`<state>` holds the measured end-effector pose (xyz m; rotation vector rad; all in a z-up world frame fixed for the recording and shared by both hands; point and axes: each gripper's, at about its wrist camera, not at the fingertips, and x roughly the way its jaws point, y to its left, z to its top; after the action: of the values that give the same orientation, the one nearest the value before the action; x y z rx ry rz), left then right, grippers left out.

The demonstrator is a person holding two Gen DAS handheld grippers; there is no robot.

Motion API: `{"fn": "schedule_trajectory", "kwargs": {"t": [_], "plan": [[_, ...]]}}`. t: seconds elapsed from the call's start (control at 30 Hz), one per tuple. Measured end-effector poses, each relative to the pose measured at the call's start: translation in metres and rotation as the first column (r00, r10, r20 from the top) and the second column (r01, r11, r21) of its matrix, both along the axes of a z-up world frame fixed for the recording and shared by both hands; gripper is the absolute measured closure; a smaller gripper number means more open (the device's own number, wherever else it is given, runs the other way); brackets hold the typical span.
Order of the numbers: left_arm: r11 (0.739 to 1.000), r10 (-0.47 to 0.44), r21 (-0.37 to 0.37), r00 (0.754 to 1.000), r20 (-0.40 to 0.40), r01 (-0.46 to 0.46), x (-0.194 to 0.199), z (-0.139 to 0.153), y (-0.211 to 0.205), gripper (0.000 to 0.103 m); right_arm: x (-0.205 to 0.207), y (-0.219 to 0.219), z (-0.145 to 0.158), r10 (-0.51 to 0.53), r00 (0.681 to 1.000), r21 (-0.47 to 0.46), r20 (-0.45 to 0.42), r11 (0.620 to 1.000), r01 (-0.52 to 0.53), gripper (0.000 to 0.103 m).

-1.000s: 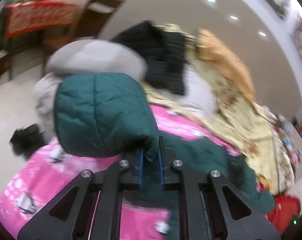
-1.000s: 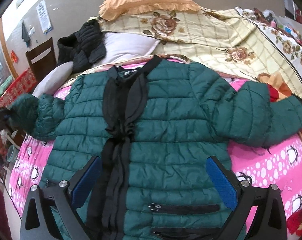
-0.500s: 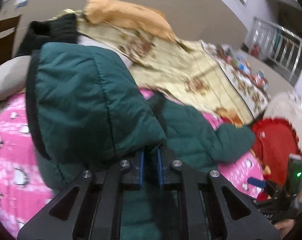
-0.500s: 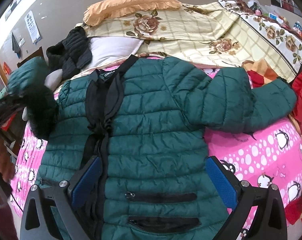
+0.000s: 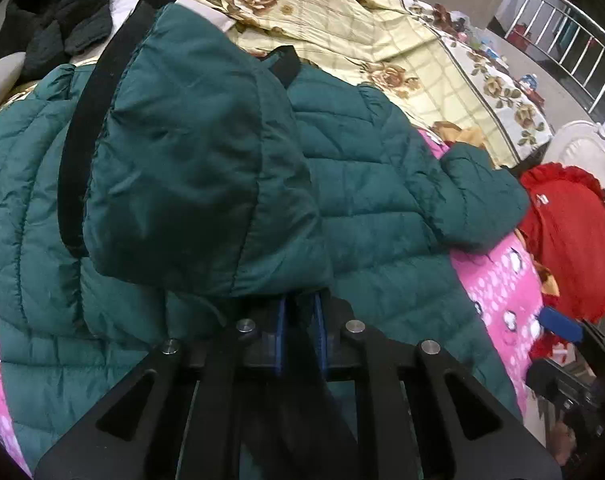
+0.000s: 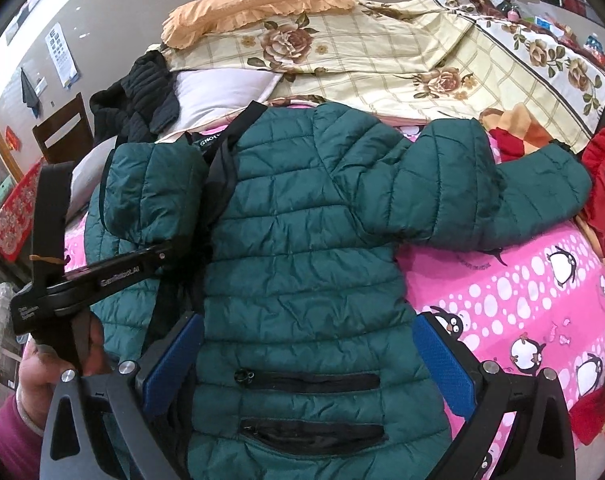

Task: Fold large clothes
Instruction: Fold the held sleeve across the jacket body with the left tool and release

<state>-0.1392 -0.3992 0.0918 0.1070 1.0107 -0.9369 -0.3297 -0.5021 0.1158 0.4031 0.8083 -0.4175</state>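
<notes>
We see the green puffer jacket [image 6: 302,264] lying front-up on the pink penguin bedspread [image 6: 522,304]. Our left hand-held gripper [image 5: 300,312] is clenched on the jacket's sleeve [image 5: 198,168], which is folded over the jacket's chest. Our right hand-held gripper [image 6: 306,364] is released, jaws wide, hovering above the jacket's hem by the zip pockets [image 6: 306,380].
</notes>
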Motion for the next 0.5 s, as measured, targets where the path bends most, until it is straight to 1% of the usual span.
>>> {"fn": "schedule_trajectory", "kwargs": {"t": [0.03,0.07,0.13,0.17,0.2,0.23,0.33,0.4,0.5], "plan": [[1.000,-0.015,-0.007,1.000,-0.016,0.015,-0.001,0.003,0.005,0.081,0.000,0.000,0.000,0.000,1.000,0.001,0.001,1.000,0.000,0.000],[0.999,-0.042,-0.032,0.998,-0.041,0.041,-0.002,0.009,0.010,0.075,0.000,0.000,-0.001,-0.001,1.000,0.005,0.002,1.000,0.001,0.000],[0.995,-0.076,-0.073,0.995,-0.059,0.071,-0.003,0.018,0.017,0.047,0.003,-0.002,-0.003,-0.004,1.000,0.015,0.001,1.000,0.004,0.000],[0.991,-0.092,-0.101,0.994,-0.053,0.086,-0.006,0.024,0.019,0.042,0.003,-0.002,-0.005,-0.005,1.000,0.018,-0.001,1.000,0.005,0.000],[0.989,-0.096,-0.114,0.995,-0.040,0.091,-0.007,0.029,0.021,0.038,0.004,-0.002,-0.006,-0.006,1.000,0.023,-0.003,1.000,0.006,0.000],[0.988,-0.100,-0.123,0.994,-0.034,0.095,-0.009,0.032,0.023,0.038,0.004,-0.001,-0.008,-0.006,1.000,0.028,-0.005,1.000,0.006,0.000],[0.982,-0.105,-0.162,0.992,-0.063,0.094,-0.006,0.043,0.032,0.038,0.004,0.003,-0.009,0.001,1.000,0.030,-0.009,1.000,0.000,0.000],[0.980,-0.085,-0.186,0.995,-0.059,0.072,-0.002,0.052,0.042,0.038,0.005,0.006,-0.009,0.010,1.000,0.023,-0.011,1.000,-0.010,0.000],[0.983,-0.009,-0.185,1.000,-0.001,0.009,0.005,0.067,0.066,0.038,0.011,0.011,-0.007,0.039,0.999,0.016,-0.004,0.999,-0.039,0.000]]}}
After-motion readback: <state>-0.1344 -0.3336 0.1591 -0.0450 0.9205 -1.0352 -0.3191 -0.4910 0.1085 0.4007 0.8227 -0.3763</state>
